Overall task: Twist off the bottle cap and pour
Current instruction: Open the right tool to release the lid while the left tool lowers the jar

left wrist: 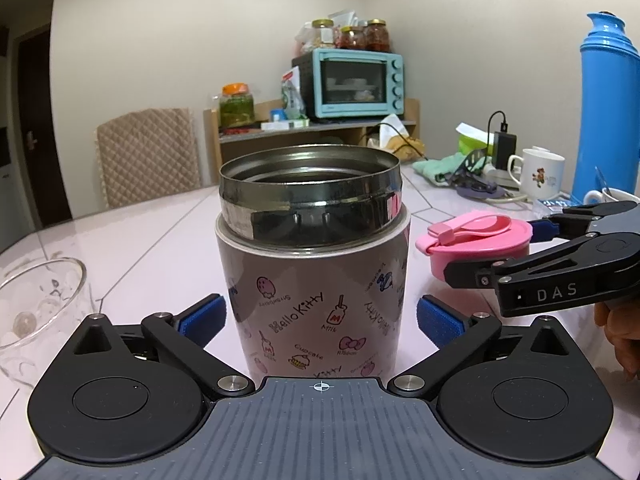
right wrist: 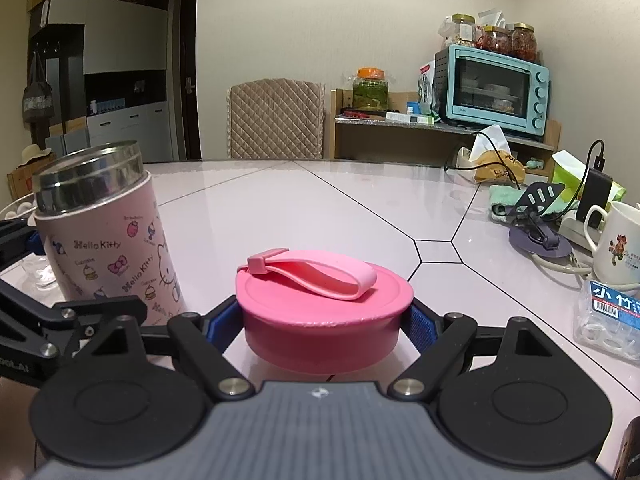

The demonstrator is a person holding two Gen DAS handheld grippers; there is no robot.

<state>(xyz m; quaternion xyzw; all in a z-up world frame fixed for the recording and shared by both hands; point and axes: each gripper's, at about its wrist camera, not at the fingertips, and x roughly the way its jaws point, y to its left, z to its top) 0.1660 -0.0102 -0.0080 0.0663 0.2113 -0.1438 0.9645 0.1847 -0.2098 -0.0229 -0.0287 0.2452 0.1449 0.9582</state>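
A pink Hello Kitty bottle [left wrist: 314, 300] with a bare steel neck stands uncapped on the table, between my left gripper's [left wrist: 318, 316] blue pads. The pads sit close beside its body; a small gap shows on the right. The bottle also shows at the left of the right wrist view [right wrist: 108, 236]. My right gripper [right wrist: 324, 320] is shut on the pink cap [right wrist: 320, 312] with its strap loop, holding it just right of the bottle; it appears in the left wrist view [left wrist: 476, 240] too. A glass bowl [left wrist: 36, 304] sits at the left.
At the right stand a white mug [right wrist: 618, 244], a blue thermos [left wrist: 606, 112], a phone stand [right wrist: 536, 224], a charger with cable and a clear plastic box [right wrist: 608, 320]. A chair [right wrist: 276, 120] and a shelf with a toaster oven [right wrist: 496, 88] are behind the table.
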